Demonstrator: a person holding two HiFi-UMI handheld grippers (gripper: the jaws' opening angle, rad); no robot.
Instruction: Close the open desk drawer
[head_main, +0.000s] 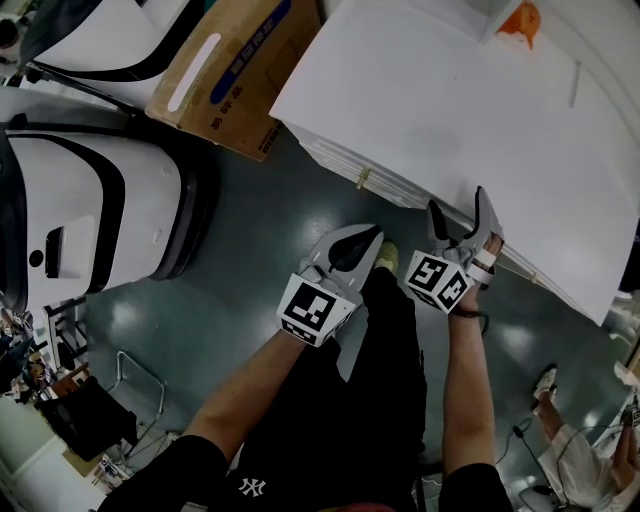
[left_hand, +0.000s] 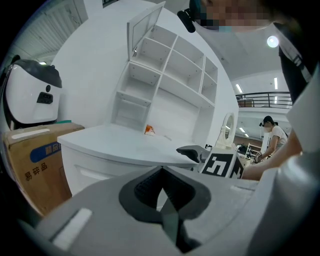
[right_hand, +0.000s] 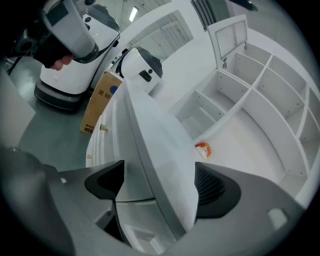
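The left tongs hang shut and empty at nine o'clock of the right tongs, which gape astride the worktop edge. The drawer sits just beneath, so push its front squarely toward twelve.

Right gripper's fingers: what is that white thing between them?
The front edge of the white desk runs between the spread fingers of the right gripper, seen in the right gripper view.

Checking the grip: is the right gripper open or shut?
Open: the right gripper has its fingers apart, with the white desk edge between them.
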